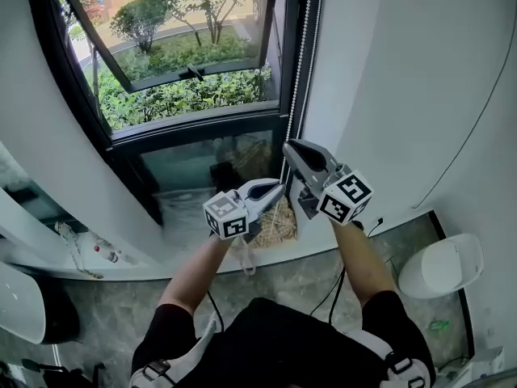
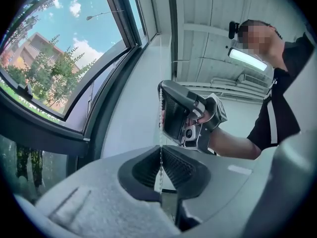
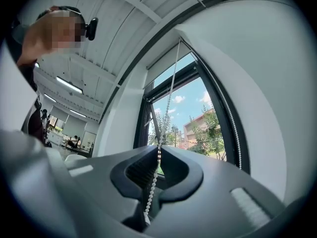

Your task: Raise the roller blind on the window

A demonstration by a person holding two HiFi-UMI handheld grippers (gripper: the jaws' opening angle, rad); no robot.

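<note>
The white bead chain (image 1: 301, 51) of the blind hangs down the window frame's right side, beside the tilted-open window (image 1: 174, 55). My right gripper (image 1: 288, 147) is shut on the chain, the higher of the two. Just below it, my left gripper (image 1: 279, 187) is shut on the same chain. In the left gripper view the chain (image 2: 160, 128) runs up from between my closed jaws (image 2: 160, 158) to the right gripper (image 2: 184, 114) above. The right gripper view has the chain (image 3: 167, 108) rising from my closed jaws (image 3: 158, 157) toward the top of the window. The blind itself is out of sight.
A white wall (image 1: 404, 79) stands close on the right, with a thin cable running down it. A white rounded fixture (image 1: 440, 265) sits on the floor at the right, and a woven basket (image 1: 283, 223) under the sill. Greenery lies outside.
</note>
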